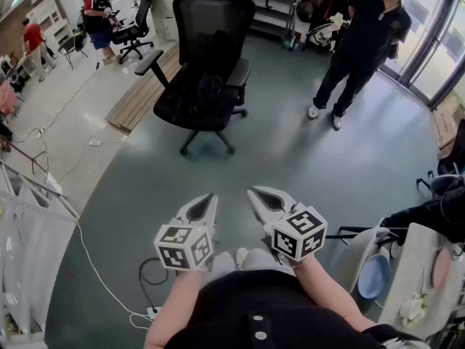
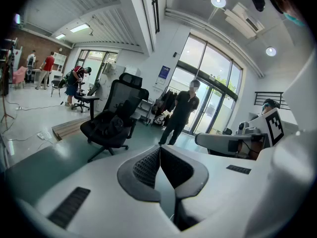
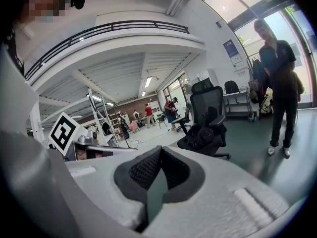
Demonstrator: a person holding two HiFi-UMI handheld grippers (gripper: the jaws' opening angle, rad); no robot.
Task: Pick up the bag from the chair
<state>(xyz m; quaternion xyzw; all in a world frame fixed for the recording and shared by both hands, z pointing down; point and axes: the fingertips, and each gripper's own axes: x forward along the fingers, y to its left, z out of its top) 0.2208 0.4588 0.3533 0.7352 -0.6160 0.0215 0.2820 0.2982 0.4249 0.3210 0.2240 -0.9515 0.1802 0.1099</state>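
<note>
Well ahead, the black bag (image 1: 211,91) lies on the seat of the black office chair (image 1: 215,22), well apart from both grippers. Close to the person's body, the left gripper (image 1: 206,202) and the right gripper (image 1: 259,195) are held side by side, each with its jaws together on nothing.
</note>
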